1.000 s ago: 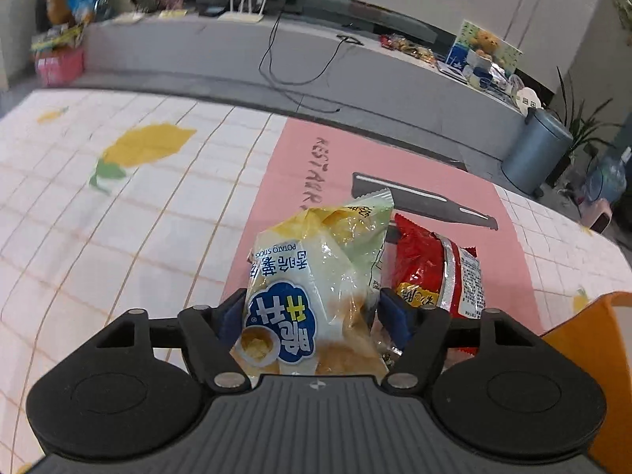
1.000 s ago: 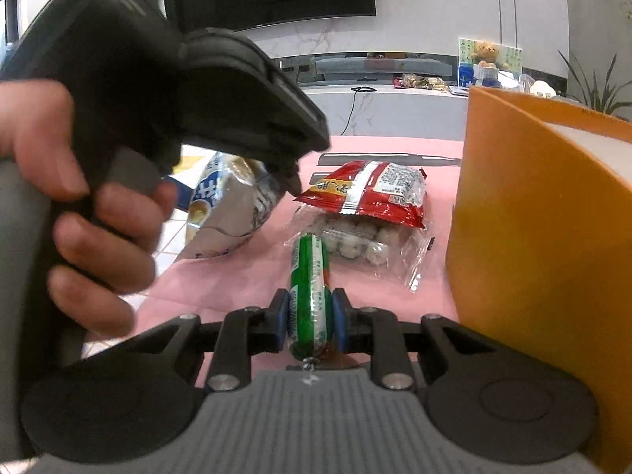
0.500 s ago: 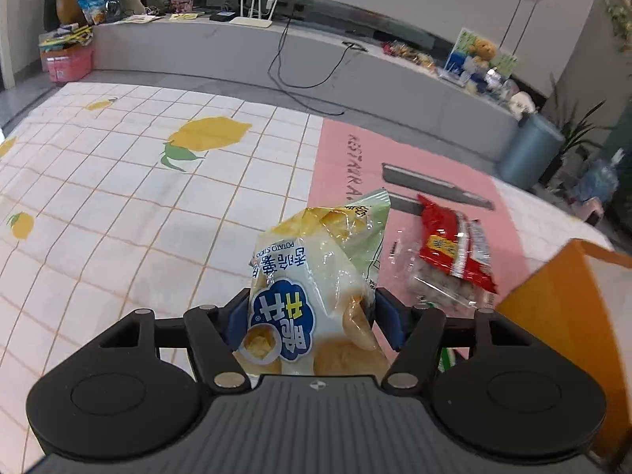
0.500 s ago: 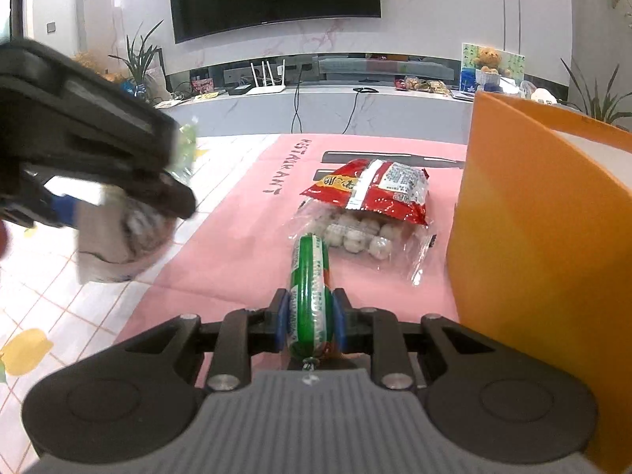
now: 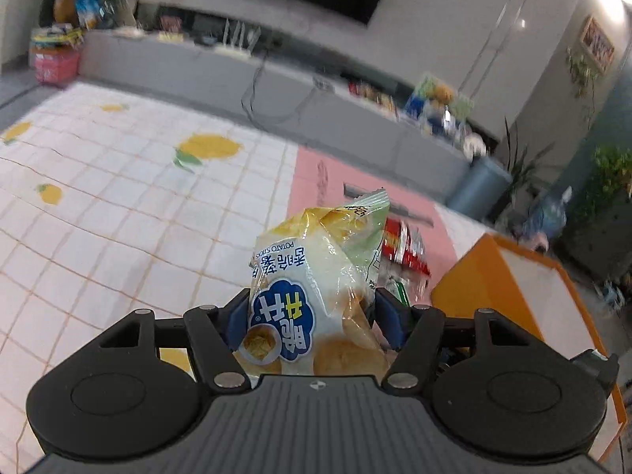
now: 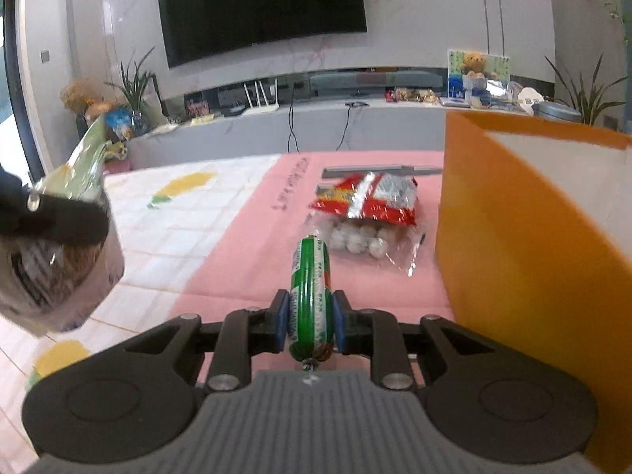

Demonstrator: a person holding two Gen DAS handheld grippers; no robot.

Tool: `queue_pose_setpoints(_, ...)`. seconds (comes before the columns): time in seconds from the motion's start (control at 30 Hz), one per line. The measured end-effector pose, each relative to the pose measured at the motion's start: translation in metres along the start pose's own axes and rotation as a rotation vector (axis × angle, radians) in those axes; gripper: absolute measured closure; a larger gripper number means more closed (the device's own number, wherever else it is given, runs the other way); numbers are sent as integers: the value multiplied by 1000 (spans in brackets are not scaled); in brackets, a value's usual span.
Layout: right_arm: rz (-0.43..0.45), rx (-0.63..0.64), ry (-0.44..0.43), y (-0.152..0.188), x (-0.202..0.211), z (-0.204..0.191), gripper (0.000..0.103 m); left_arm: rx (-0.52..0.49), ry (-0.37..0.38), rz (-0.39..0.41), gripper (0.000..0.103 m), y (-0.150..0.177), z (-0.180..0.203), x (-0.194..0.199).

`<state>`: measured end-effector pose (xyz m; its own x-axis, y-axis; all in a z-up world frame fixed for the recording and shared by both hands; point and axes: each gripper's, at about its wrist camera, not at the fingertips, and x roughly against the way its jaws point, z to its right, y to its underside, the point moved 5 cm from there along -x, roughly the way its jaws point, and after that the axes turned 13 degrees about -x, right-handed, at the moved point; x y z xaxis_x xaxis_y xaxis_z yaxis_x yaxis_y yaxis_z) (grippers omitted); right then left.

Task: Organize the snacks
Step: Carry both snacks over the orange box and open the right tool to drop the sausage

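My left gripper (image 5: 312,314) is shut on a puffy yellow and white bag of potato sticks (image 5: 316,276), held up above the tablecloth. That same bag (image 6: 59,252) shows at the left edge of the right wrist view. My right gripper (image 6: 310,322) is shut on a green sausage stick (image 6: 310,292) that points away from me over the pink mat (image 6: 252,252). A red and clear bag of white balls (image 6: 367,213) lies on the mat beyond the sausage, also seen as a red bag (image 5: 405,245) behind the potato sticks. An orange box (image 6: 525,245) stands open to the right.
The tablecloth (image 5: 102,205) is white with a lemon print and spreads left of the mat. A grey strip (image 6: 379,170) lies at the mat's far end. The orange box (image 5: 525,300) is at the lower right of the left wrist view. A TV bench runs behind the table.
My left gripper has carried the potato sticks bag up and away to the left, out from in front of the right gripper. The right gripper has barely shifted with the sausage.
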<state>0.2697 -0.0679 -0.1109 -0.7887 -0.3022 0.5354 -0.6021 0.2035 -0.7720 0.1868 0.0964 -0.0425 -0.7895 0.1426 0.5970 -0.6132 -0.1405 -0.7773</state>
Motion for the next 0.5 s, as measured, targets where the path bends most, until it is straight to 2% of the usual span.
queue_pose_setpoints(0.07, 22, 8, -12, -5, 10, -6, 82, 17, 10, 42, 29, 2, 2, 11)
queue_pose_setpoints(0.17, 57, 13, -15, -13, 25, -11, 82, 42, 20, 63, 28, 4, 2, 20)
queue_pose_setpoints(0.3, 75, -50, -39, -27, 48, -8, 82, 73, 30, 116, 28, 6, 3, 35)
queue_pose_setpoints(0.5, 104, -100, -100, -57, 92, 5, 82, 83, 78, 130, 28, 8, 6, 41)
